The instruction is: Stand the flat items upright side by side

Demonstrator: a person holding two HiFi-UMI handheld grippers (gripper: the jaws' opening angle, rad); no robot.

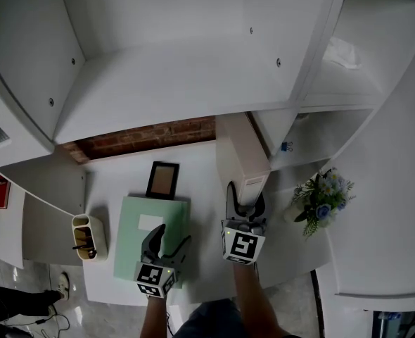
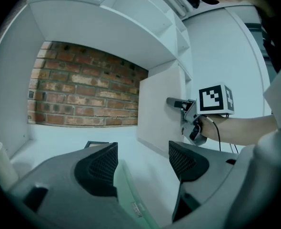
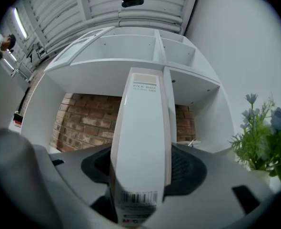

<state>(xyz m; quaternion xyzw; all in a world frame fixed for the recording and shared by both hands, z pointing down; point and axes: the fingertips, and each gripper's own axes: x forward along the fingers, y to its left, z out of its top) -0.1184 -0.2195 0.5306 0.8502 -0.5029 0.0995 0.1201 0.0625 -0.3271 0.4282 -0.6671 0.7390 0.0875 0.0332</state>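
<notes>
A white file box (image 1: 241,153) stands upright on the desk (image 1: 202,189), its narrow labelled end facing me in the right gripper view (image 3: 143,142). My right gripper (image 1: 245,198) is shut on that end, one pad on each side. A pale green folder (image 1: 141,241) lies flat at the front left. My left gripper (image 1: 172,236) hovers over the folder's right part, open, with only the folder's edge (image 2: 131,194) below its jaws. A dark picture frame (image 1: 163,179) lies flat behind the folder. The left gripper view also shows the box (image 2: 157,113) and the right gripper (image 2: 185,111).
A cream pen holder (image 1: 89,236) stands at the desk's left edge. A potted plant (image 1: 323,196) with blue flowers is on the right. White shelving rises above and right, with a brick wall (image 1: 151,136) behind the desk. A blue binder clip (image 1: 286,146) lies on the right shelf.
</notes>
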